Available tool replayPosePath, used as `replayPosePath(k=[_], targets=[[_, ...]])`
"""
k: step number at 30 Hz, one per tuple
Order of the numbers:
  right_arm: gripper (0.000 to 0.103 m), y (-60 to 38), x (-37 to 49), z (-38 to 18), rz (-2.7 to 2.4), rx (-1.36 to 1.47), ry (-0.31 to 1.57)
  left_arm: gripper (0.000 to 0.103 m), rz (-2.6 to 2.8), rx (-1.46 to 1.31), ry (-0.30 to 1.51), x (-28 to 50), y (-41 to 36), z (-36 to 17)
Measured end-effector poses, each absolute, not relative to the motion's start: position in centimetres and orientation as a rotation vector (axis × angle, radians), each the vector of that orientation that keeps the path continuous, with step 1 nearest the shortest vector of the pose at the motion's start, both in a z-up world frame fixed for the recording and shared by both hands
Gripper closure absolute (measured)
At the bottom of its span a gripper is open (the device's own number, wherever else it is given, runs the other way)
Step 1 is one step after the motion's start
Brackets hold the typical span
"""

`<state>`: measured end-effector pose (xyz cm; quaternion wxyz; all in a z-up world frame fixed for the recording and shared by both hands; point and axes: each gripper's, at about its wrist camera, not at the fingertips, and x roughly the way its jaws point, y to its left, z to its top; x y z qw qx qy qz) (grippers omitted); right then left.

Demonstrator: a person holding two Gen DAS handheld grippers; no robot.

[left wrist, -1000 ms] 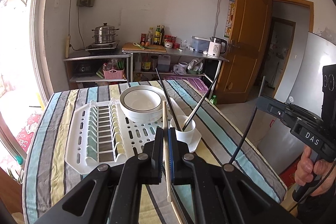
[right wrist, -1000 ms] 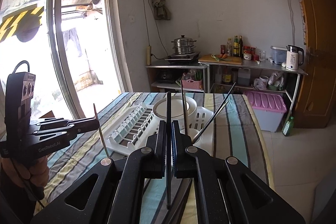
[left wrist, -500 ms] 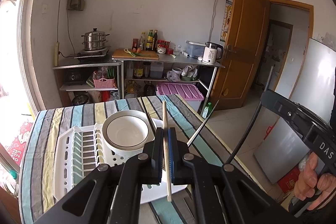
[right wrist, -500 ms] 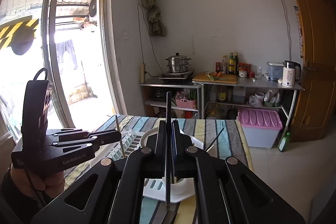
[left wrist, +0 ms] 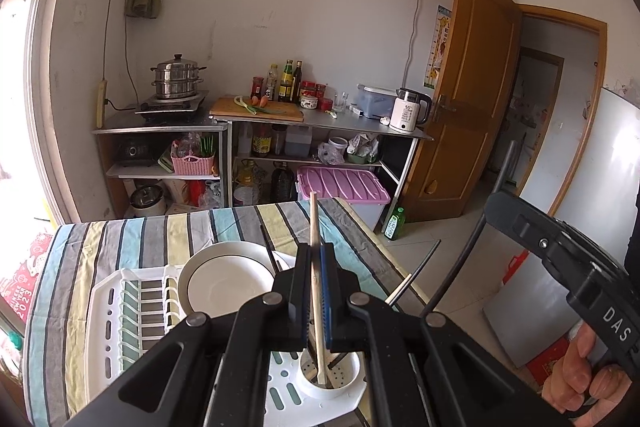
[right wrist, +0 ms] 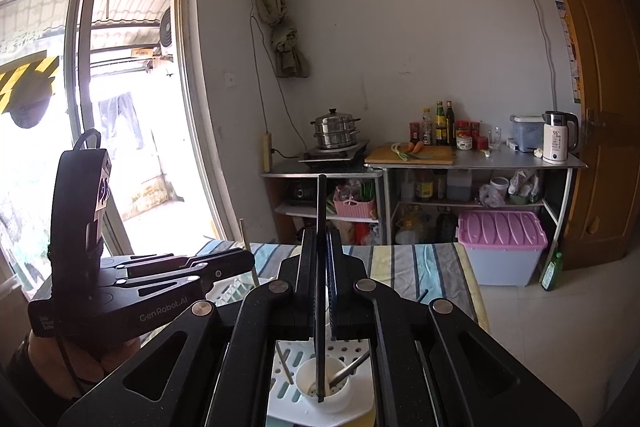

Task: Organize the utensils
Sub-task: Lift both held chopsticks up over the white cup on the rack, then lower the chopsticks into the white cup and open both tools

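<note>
Left gripper [left wrist: 315, 291] pinches wooden chopstick [left wrist: 316, 291]; bowl [left wrist: 224, 281] apparently left-view only

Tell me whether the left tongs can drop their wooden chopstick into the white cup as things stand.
Probably yes. The left tongs hold the wooden chopstick upright with its lower end already in the white cup. The black chopsticks leaning there leave room.

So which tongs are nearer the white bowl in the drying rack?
Left. The left tongs sit beside the white bowl; the right tongs are farther over.
</note>
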<state>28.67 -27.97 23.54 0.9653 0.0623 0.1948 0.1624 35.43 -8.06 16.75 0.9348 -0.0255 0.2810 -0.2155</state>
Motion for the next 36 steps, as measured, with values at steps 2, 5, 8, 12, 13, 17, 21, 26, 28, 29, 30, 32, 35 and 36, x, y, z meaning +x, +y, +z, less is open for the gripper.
replayPosePath(k=[2,5,8,12,13,17,21,26,28,29,30,32,35,36], targets=[[0.099,-27.9,29.2,23.2,0.327,0.130,0.401,0.099,-0.441,-0.052,0.588,36.0,-8.4,16.1],[0.099,-27.8,30.0,22.3,0.329,0.136,0.418,0.099,-0.439,-0.050,0.607,36.9,-8.7,14.8],[0.099,-27.7,30.7,21.3,0.324,0.135,0.439,0.099,-0.431,-0.045,0.623,37.6,-9.0,13.6],[0.099,-27.9,31.4,20.0,0.317,0.141,0.470,0.099,-0.423,-0.042,0.639,38.2,-9.0,12.3],[0.099,-27.9,31.6,19.7,0.316,0.142,0.478,0.099,-0.421,-0.043,0.646,38.2,-9.0,12.0],[0.099,-28.0,31.9,18.5,0.310,0.142,0.509,0.099,-0.411,-0.042,0.669,38.5,-8.8,10.7],[0.099,-28.2,32.3,17.5,0.302,0.142,0.539,0.099,-0.398,-0.031,0.690,38.7,-8.8,9.7],[0.099,-28.6,32.5,16.6,0.287,0.142,0.565,0.099,-0.386,-0.035,0.711,38.8,-8.4,8.8],[0.099,-28.8,32.5,16.6,0.282,0.145,0.566,0.099,-0.378,-0.034,0.717,38.8,-8.3,8.5],[0.099,-28.9,32.5,16.6,0.282,0.145,0.568,0.100,-0.373,-0.033,0.719,38.8,-8.3,8.4],[0.099,-28.9,32.5,16.7,0.280,0.142,0.569,0.100,-0.369,-0.030,0.722,38.8,-8.2,8.2],[0.099,-28.9,32.5,16.8,0.280,0.140,0.571,0.100,-0.363,-0.031,0.727,38.8,-8.1,7.9],[0.099,-29.1,32.5,16.8,0.283,0.140,0.578,0.100,-0.356,-0.032,0.727,38.7,-7.9,7.9],[0.098,-29.1,32.5,16.9,0.282,0.141,0.580,0.100,-0.357,-0.032,0.725,38.7,-7.8,7.9]])
